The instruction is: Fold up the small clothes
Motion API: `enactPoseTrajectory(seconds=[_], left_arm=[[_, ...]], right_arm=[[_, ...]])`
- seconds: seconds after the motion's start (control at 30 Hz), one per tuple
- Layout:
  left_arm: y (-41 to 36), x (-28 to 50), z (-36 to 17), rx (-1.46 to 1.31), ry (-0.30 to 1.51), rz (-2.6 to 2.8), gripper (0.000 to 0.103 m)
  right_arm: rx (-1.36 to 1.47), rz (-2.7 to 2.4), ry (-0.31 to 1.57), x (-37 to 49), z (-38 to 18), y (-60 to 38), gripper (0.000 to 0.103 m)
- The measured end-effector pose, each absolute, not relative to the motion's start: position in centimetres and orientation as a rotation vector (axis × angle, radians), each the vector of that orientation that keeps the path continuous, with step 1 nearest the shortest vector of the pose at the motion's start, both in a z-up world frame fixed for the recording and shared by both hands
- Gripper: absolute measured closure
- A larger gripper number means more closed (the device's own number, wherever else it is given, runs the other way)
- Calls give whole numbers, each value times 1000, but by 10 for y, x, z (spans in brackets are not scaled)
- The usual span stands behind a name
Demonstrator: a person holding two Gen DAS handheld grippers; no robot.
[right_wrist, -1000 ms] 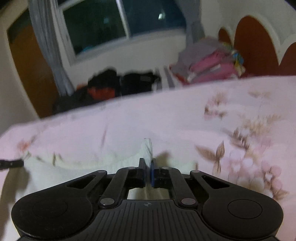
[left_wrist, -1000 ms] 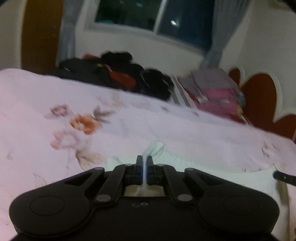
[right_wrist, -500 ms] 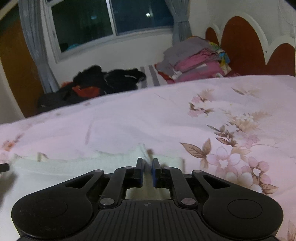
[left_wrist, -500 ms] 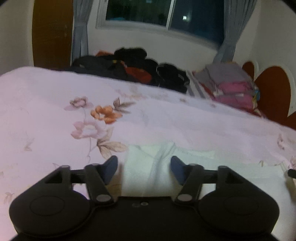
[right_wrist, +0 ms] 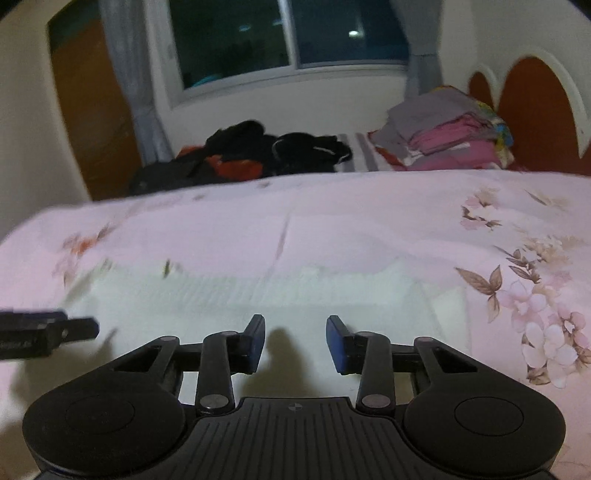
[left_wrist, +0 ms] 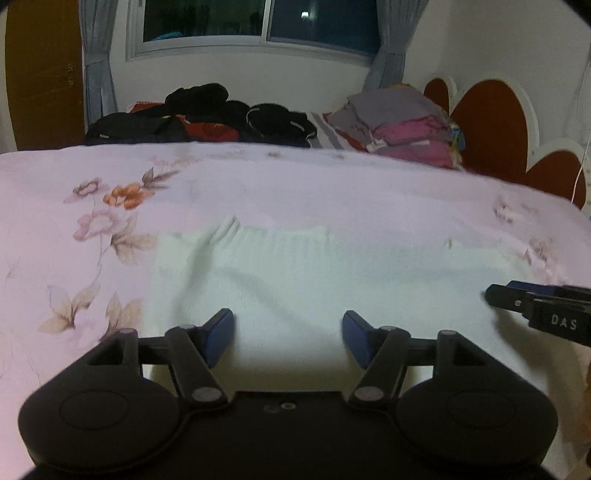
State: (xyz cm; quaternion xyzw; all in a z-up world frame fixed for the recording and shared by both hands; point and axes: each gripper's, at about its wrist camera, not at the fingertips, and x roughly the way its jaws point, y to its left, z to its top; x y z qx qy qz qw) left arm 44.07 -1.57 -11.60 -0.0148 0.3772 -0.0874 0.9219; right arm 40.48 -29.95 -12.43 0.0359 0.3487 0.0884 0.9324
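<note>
One white garment (left_wrist: 317,280) lies flat, long axis across the bedspread (left_wrist: 295,184).

One white garment (left_wrist: 295,273) lay on one flowered pink bedspread (left_wrist: 332,184). Two grippers were in view, the left gripper (left_wrist: 288,334) and the right gripper (right_wrist: 295,338). Behind stood one pile of dark clothes (left_wrist: 207,118), one stack of folded clothes (left_wrist: 402,122) and one window (left_wrist: 258,22).

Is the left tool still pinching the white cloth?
Apart. The left wrist view shows the left tool with both blue pads spread wide and nothing between them; the white cloth lies flat on the bed beyond, clear of the pads.
</note>
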Motion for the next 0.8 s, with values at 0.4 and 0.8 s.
enactPoseTrajectory(seconds=[0.4, 0.8], left_arm=[[3, 427, -118, 5, 783, -140, 37], [-1, 396, -98, -42, 814, -188, 32]], right_arm=[[27, 64, 723, 388, -141, -328, 65], [73, 193, 693, 353, -107, -286, 65]])
